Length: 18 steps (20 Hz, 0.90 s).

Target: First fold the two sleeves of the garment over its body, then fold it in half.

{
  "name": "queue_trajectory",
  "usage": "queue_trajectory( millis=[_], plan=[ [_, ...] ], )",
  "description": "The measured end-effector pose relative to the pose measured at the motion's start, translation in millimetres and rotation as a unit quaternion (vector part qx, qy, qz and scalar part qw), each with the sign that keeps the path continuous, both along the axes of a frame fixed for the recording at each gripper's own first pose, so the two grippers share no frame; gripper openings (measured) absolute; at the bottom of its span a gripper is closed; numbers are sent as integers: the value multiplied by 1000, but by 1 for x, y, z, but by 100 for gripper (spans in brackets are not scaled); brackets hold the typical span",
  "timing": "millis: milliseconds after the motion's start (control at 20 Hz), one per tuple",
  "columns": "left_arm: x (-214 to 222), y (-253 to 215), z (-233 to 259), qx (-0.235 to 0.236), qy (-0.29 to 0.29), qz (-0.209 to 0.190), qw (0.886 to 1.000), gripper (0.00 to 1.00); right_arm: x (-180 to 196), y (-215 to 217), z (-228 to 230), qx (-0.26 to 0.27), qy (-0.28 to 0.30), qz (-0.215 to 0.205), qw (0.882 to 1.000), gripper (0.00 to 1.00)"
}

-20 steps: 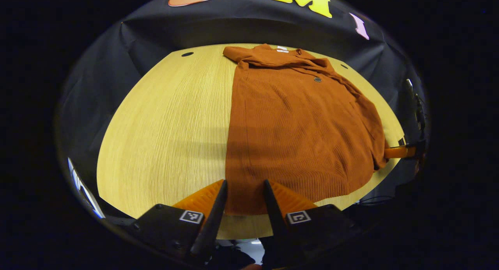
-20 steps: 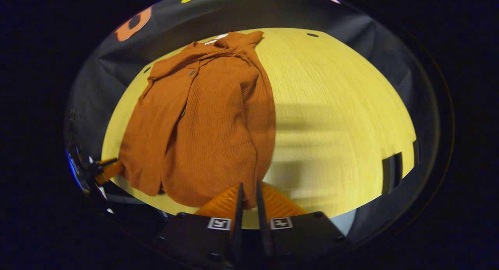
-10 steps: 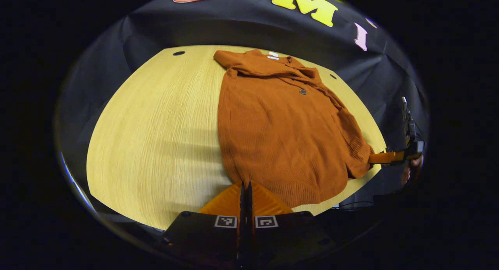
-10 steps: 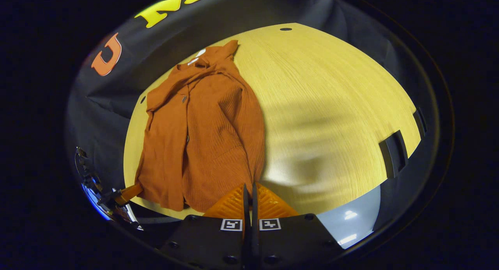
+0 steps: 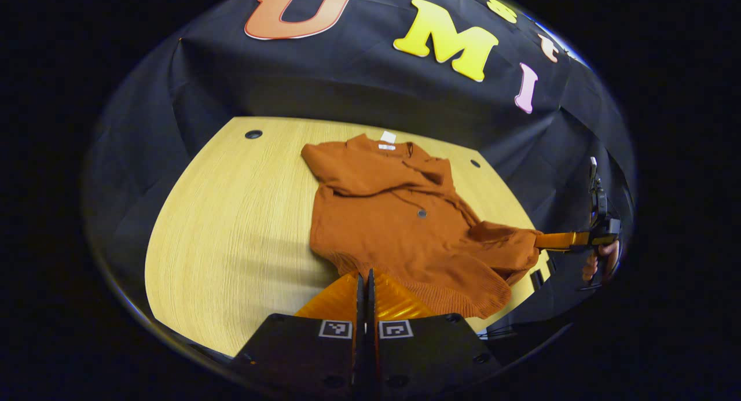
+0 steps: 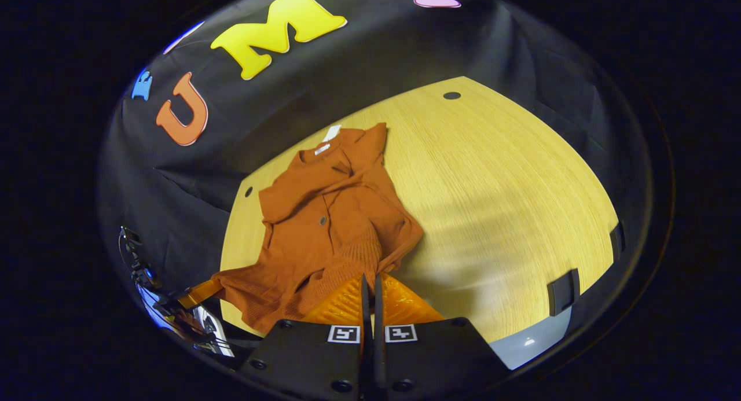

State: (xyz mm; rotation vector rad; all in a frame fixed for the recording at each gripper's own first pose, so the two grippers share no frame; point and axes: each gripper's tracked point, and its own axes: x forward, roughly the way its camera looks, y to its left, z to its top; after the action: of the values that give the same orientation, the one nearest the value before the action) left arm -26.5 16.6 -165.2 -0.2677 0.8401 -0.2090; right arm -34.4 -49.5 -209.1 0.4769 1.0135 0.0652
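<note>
A rust-orange knitted garment (image 5: pixel 399 216) lies on the wooden table (image 5: pixel 231 227), collar and white label at the far end, sleeves folded over its body. Its near hem is raised off the table and the cloth bunches toward the collar. My left gripper (image 5: pixel 365 279) is shut on the hem's left corner. The right gripper (image 5: pixel 550 240) pinches the other corner at the far right, held by a hand (image 5: pixel 602 261). In the right gripper view the garment (image 6: pixel 324 221) hangs from my right gripper (image 6: pixel 370 280), which is shut on the hem; the left gripper (image 6: pixel 197 294) holds the far corner.
Small dark holes (image 5: pixel 253 134) (image 5: pixel 474 163) (image 6: pixel 451 95) mark the table's far corners. A black bracket (image 6: pixel 564 290) sits on the table's near right edge. Bare wood (image 6: pixel 509 204) stretches on both sides of the garment. The black booth wall stands behind.
The left gripper, open a second ago, has shut on the hem. Both grippers have risen and moved toward the collar, lifting the lower part of the garment.
</note>
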Motion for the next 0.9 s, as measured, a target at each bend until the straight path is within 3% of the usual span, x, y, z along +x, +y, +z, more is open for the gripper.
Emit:
queue_trajectory(
  millis=[500, 900],
  plan=[
    [116, 22, 76, 13, -64, 28, 997, 3, 137, -1, 72, -24, -82, 54, 995, 1],
    [240, 31, 79, -17, -48, 32, 998, 2, 274, 23, 77, -57, -115, 115, 985, 1]
  ],
)
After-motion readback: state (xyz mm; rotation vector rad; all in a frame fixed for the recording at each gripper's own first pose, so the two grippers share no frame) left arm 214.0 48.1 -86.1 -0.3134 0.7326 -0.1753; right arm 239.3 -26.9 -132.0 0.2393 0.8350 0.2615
